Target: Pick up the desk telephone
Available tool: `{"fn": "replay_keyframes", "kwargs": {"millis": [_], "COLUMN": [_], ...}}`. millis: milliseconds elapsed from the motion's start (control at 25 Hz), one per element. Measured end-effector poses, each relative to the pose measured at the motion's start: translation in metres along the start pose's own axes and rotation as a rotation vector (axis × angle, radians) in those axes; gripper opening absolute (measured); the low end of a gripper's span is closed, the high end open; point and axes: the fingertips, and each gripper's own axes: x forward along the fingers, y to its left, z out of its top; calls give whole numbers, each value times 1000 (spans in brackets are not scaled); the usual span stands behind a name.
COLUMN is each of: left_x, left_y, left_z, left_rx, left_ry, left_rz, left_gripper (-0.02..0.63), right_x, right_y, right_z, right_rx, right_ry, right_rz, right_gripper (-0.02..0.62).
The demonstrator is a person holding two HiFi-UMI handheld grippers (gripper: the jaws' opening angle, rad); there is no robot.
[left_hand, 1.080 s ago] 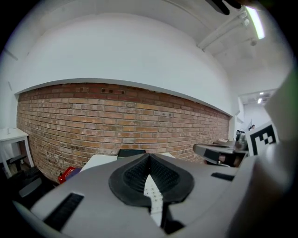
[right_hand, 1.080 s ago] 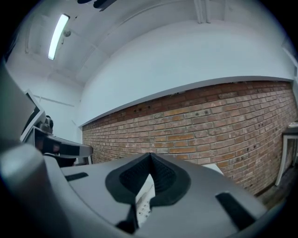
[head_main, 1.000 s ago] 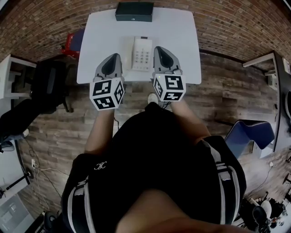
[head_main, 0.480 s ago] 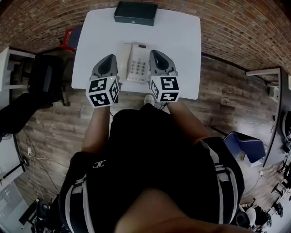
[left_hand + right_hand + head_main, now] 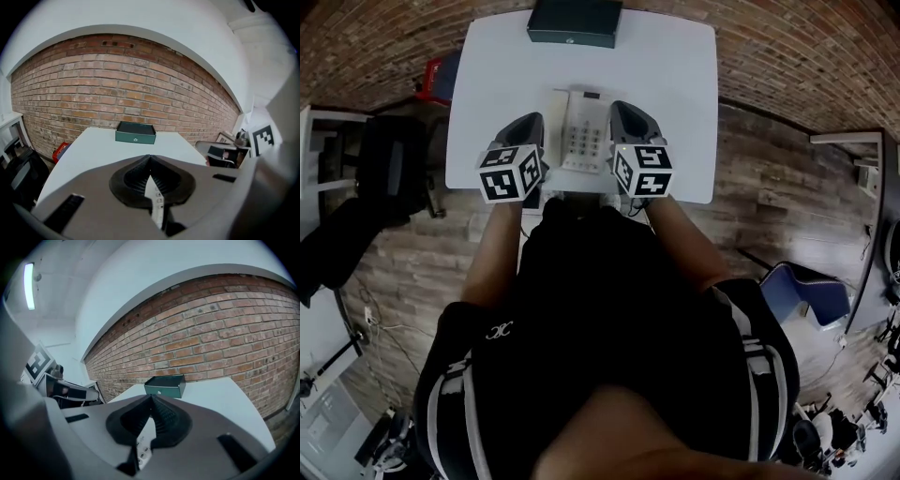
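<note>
**A:** What is hard to make out, from the left?

**B:** The dark heap [image 5: 384,164] on the floor left of the worktop [image 5: 680,84] is too murky to name; the left tongs [image 5: 528,120] cover the left edge of the desk telephone [image 5: 584,131]; the right tongs [image 5: 625,106] cover its right edge; the marker cubes [image 5: 511,172] hide both hands. In each gripper view the telephone is only a white sliver with a few keys below the tips.

**A:** And the tongs themselves?

**B:** Both pairs are closed, tip against tip, nothing between them. The telephone lies flat on the worktop between the two pairs, towards the front edge; the dark green box [image 5: 574,21] sits well behind it at the far edge.

**A:** What differs from a second ago?

**B:** The cubes hung over the floor then, short of the worktop; now they sit above its front edge, level with the telephone's near end. The telephone and box have not shifted; the tongs were closed then too.

**A:** Materials?

**B:** The wooden plank floor [image 5: 769,206] runs all round. The worktop is smooth, white and round-cornered. The tongs are grey shells with black ribbed pads tapering to a point; the telephone is a pale plastic oblong with a grid of keys; the box is flat and rectangular. The brick wall [image 5: 117,79] is red-brown; at the far right stands a blue chair [image 5: 806,291].
</note>
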Motion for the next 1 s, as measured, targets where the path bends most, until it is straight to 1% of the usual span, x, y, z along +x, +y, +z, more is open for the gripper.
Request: {"fn": "replay_keyframes", "kwargs": {"millis": [80, 160, 240, 320, 480, 560, 600, 640, 680, 720, 800, 920, 1000], "left_x": [10, 17, 23, 29, 41, 48, 51, 53, 56, 58, 63, 71, 76], "left_y": [8, 16, 24, 31, 36, 33, 30, 25, 22, 20, 20, 21, 22], "left_z": [-5, -12, -19, -23, -28, -33, -37, -40, -43, -46, -52, -65, -73], "left_rx": [-3, -39, -82, -102, -121, -137, -151, -169, -189, -206, -218, -206, -217], "left_ry": [30, 62, 90, 112, 153, 179, 196, 217, 239, 261, 297, 351, 374], "left_rz": [-24, -52, -76, -104, -182, -250, -303, -361, -415, -456, -502, -528, -539], "left_gripper": [2, 2, 3, 3, 3, 13, 72, 168, 247, 291, 306, 322, 325], "right_x": [8, 13, 16, 20, 28, 31, 32, 34, 36, 37, 41, 43, 46], "right_y": [0, 0, -2, -7, -16, -19, -19, -18, -18, -17, -19, -22, -23], "right_z": [-11, -24, -36, -44, -61, -72, -76, -80, -83, -85, -90, -101, -108], "right_rx": [18, 38, 52, 66, 127, 183, 220, 257, 289, 313, 349, 397, 427], "right_ry": [30, 62, 88, 107, 164, 203, 217, 227, 236, 244, 261, 286, 299], "right_rz": [6, 10, -6, -30, -59, -44, -26, -5, 13, 25, 29, 21, 20], "right_gripper": [-2, -2, -2, -2, -2, 0, 2, 35, 82, 101, 117, 156, 160]}}
